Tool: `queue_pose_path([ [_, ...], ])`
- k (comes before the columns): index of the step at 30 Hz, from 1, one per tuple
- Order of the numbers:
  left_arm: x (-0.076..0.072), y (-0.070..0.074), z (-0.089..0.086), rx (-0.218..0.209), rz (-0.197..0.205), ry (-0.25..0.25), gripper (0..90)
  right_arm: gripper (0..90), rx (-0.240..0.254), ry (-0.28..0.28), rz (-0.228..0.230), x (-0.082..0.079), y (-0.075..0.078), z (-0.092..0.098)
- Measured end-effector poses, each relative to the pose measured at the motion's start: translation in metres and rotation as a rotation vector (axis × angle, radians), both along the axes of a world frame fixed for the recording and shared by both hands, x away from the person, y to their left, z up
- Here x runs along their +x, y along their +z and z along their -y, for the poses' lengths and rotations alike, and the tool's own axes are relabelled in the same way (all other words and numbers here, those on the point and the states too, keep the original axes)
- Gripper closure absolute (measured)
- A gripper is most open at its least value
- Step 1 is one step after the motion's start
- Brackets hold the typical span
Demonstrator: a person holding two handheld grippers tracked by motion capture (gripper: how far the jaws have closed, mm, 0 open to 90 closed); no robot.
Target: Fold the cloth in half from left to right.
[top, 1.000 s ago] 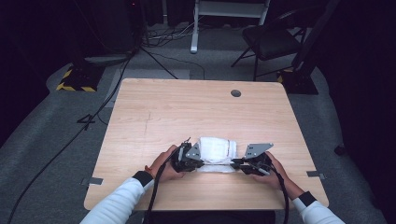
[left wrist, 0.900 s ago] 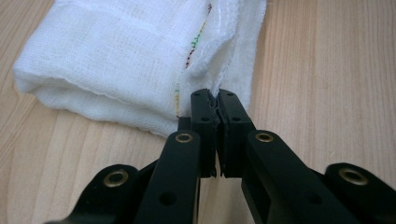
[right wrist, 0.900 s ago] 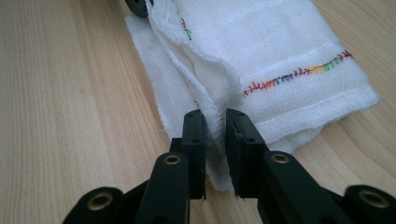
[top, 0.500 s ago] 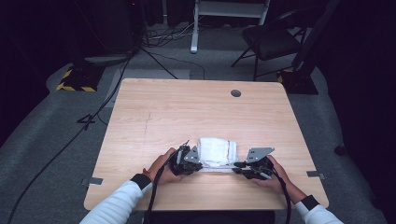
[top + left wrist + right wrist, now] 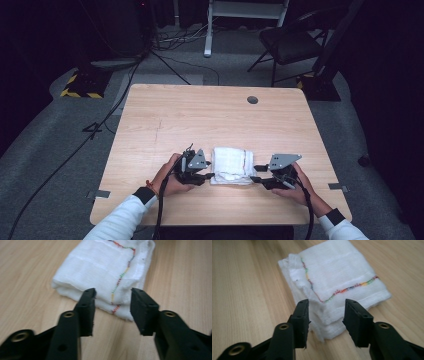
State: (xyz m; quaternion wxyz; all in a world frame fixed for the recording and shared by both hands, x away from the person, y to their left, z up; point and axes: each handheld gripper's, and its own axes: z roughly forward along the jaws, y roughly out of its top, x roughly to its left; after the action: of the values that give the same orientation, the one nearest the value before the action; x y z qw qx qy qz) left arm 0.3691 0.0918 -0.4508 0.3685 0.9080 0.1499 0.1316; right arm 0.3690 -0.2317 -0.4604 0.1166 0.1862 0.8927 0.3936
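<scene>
A folded white cloth (image 5: 230, 165) with a rainbow-stitched edge lies on the wooden table (image 5: 210, 120) near its front. My left gripper (image 5: 209, 175) is at the cloth's left near corner, open, its jaws just short of the cloth (image 5: 105, 272) in the left gripper view. At the cloth's right near corner my right gripper (image 5: 254, 173) stands open. Its jaws frame the stacked layers of the cloth (image 5: 337, 285) without closing on them. Nothing is held in my left gripper (image 5: 113, 302) or my right gripper (image 5: 326, 313).
A round cable hole (image 5: 252, 100) sits near the table's far edge. Beyond the table stand a dark chair (image 5: 290, 42), a white stand (image 5: 245, 15) and cables on the grey floor. A striped block (image 5: 82, 85) lies at the far left.
Both grippers have drawn slightly toward the person, from the cloth's sides to its near corners. The cloth has not visibly moved.
</scene>
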Motion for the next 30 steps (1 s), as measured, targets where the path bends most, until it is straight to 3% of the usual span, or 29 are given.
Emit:
queue_pose_path([
  [4, 0.01, 0.006, 0.006, -0.021, 0.008, 0.044, 40.7, 49.0, -0.004, -0.035, 0.029, 0.007, 0.006, -0.004],
  [6, 0.024, 0.005, 0.017, -0.023, -0.017, 0.065, 33.7, 45.3, -0.013, -0.067, 0.049, 0.02, 0.007, -0.011],
  [10, 0.032, -0.003, 0.029, 0.0, -0.025, 0.054, 29.0, 41.8, -0.03, -0.081, 0.028, 0.032, 0.003, -0.017],
  [11, 0.034, -0.006, 0.032, 0.018, -0.029, 0.045, 27.4, 39.3, -0.06, -0.086, 0.018, 0.036, -0.003, -0.021],
  [13, 0.036, -0.014, 0.037, 0.053, -0.038, 0.046, 26.2, 38.2, -0.065, -0.084, 0.004, 0.038, -0.006, -0.021],
  [14, 0.036, -0.018, 0.037, 0.055, -0.05, 0.041, 25.7, 36.9, -0.08, -0.08, -0.023, 0.038, -0.012, -0.023],
  [16, 0.036, -0.024, 0.038, 0.07, -0.069, 0.04, 25.5, 36.5, -0.092, -0.075, -0.028, 0.037, -0.015, -0.024],
  [21, 0.032, -0.028, 0.038, 0.078, -0.068, 0.04, 25.5, 36.7, -0.116, -0.07, -0.014, 0.031, -0.02, -0.026],
  [28, 0.023, -0.015, 0.028, 0.07, -0.046, 0.034, 21.1, 33.4, -0.11, -0.06, 0.011, 0.026, -0.009, -0.027],
  [30, 0.018, -0.011, 0.023, 0.067, -0.024, 0.042, 20.7, 32.9, -0.108, -0.059, 0.019, 0.024, -0.006, -0.025],
])
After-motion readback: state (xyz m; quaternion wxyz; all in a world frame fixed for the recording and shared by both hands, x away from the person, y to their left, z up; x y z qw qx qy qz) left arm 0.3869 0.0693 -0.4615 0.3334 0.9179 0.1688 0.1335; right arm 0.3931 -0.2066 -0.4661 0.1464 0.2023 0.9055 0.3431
